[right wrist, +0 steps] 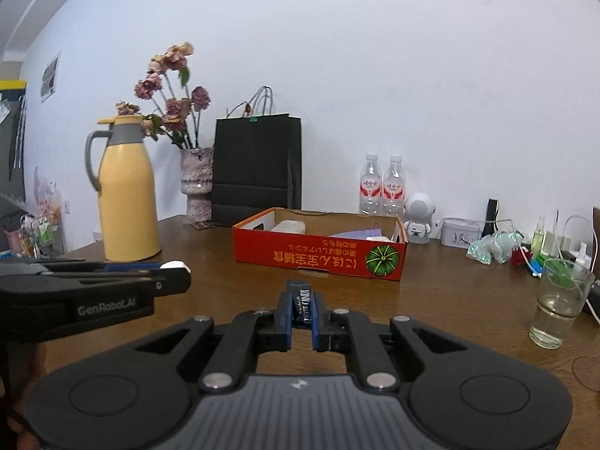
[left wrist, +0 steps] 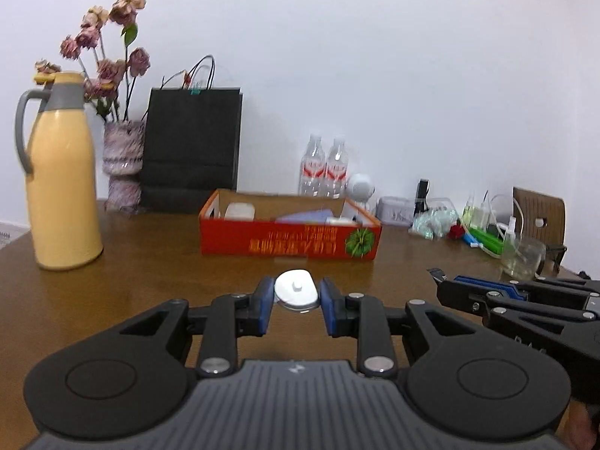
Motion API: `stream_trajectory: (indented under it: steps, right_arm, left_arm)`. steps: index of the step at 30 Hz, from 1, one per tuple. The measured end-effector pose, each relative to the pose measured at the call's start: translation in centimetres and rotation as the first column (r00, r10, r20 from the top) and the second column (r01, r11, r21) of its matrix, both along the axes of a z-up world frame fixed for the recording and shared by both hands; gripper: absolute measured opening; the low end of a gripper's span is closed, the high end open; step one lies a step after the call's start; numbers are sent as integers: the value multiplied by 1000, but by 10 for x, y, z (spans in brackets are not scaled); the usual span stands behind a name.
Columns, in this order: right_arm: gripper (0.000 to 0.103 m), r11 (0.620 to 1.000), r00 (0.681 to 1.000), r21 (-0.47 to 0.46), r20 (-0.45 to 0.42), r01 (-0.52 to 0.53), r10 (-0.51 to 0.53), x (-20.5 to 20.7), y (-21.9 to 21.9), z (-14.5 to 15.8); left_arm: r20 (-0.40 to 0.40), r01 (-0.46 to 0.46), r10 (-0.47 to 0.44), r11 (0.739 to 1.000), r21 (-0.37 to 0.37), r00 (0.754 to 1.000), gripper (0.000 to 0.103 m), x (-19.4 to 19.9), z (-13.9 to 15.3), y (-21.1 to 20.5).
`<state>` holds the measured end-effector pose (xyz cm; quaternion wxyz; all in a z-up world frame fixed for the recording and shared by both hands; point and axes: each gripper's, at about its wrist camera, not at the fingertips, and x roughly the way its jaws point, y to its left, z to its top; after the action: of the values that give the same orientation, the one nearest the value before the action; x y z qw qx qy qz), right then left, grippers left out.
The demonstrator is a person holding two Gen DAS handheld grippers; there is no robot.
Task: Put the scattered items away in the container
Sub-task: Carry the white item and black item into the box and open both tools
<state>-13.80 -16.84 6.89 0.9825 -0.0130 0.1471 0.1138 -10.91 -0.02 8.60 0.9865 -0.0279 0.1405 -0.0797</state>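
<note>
A red cardboard box [left wrist: 290,242] [right wrist: 318,253] stands open on the brown table, with a white case and a lilac sheet inside. My left gripper [left wrist: 296,290] is shut on a white oval disc [left wrist: 296,289] with a small knob, held above the table short of the box. It shows from the side at the left of the right wrist view as left gripper [right wrist: 176,270], the white disc [right wrist: 173,264] at its tip. My right gripper [right wrist: 302,305] is shut on a thin black packet [right wrist: 301,300] with white lettering, and appears low at the right as right gripper [left wrist: 437,275].
A yellow thermos jug [left wrist: 62,172] [right wrist: 125,187], a vase of dried roses [left wrist: 122,161] and a black paper bag [left wrist: 191,146] stand at the back left. Two water bottles [left wrist: 324,167], a white robot figure [right wrist: 419,217] and a glass [right wrist: 560,302] with clutter fill the right.
</note>
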Motion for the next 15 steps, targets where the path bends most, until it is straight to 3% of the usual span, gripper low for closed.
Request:
stream_trajectory:
  steps: [5, 7, 9, 12, 15]
  right_arm:
    - [9, 1000, 998, 23, 65, -2, 1, 48, -15, 44]
    - [9, 1000, 996, 18, 93, -18, 16, 82, -21, 72]
    - [9, 999, 996, 22, 81, -36, 34, 125, -25, 99]
    - [9, 995, 993, 45, -70, -89, 92, 213, -23, 125]
    - [9, 989, 947, 105, -292, -109, 135, 309, -18, 122]
  left_arm:
    - [52, 25, -26, 999, 30, 998, 27, 64, 62, 10]
    - [29, 53, -53, 998, 26, 998, 27, 105, 90, 12]
    - [-43, 92, -90, 994, 51, 995, 27, 157, 108, 7]
    - [-225, 143, -132, 989, 33, 965, 28, 247, 110, -1]
    - [-394, 122, -110, 993, 4, 912, 28, 331, 87, -5]
